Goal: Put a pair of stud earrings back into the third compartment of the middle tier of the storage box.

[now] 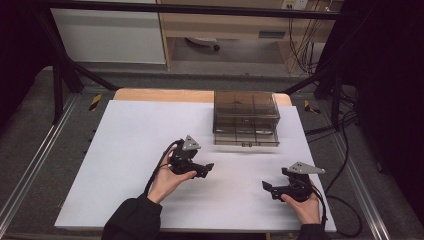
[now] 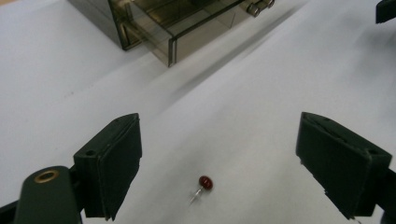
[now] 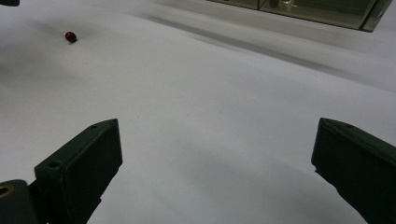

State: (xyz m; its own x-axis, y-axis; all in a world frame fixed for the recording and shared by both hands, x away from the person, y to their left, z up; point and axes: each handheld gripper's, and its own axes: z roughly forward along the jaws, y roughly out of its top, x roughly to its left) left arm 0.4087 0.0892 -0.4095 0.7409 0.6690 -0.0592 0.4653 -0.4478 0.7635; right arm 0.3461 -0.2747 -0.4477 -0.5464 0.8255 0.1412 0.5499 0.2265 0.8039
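Here my left gripper hangs low over the white sheet with its jaws spread wide and nothing clamped; a push pin lies on the paper between them, touching neither pad. The pin is small, with a rounded, glossy dark-red head and a thin bright metal shaft. It lies on its side, not standing. In the left gripper view its long axis runs on a slant, head toward the upper right and tip toward the lower left, so the point faces back toward my own hand. In the right gripper view the same pin is a red dot far off, well apart from my right gripper, whose jaws are also wide apart and hold nothing, with only bare paper between them.

Beyond the pin, toward the far edge of the sheet, stands a smoky, see-through plastic drawer box. It has stacked drawers; the lowest one is pulled out toward me, past the ones above. Through the tinted walls I see dividers that split the inside into compartments. Something small and pale glints behind the front wall in the right gripper view, but I cannot tell what it is.
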